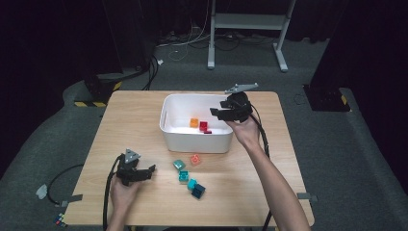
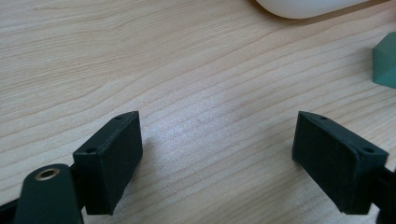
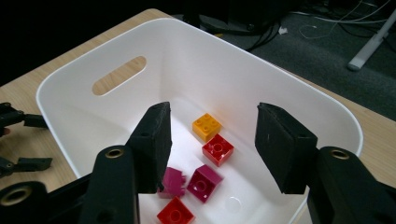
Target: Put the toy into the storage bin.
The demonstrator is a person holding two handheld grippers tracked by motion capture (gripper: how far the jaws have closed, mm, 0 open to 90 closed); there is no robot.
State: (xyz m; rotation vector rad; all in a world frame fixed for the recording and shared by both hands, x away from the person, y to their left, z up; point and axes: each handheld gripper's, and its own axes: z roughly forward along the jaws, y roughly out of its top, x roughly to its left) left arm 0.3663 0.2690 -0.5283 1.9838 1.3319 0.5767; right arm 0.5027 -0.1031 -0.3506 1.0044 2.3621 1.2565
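The right gripper, matte black with blocky, finely grained pads, hangs above the white bin with its jaws parted and nothing between them. Below it, on the glossy, round-cornered plastic floor, lie studded bricks: an orange brick at twelve o'clock, a red brick just beside it, and magenta bricks nearer. The left gripper rests wide open over pale wood-grain table. No lettering is readable.
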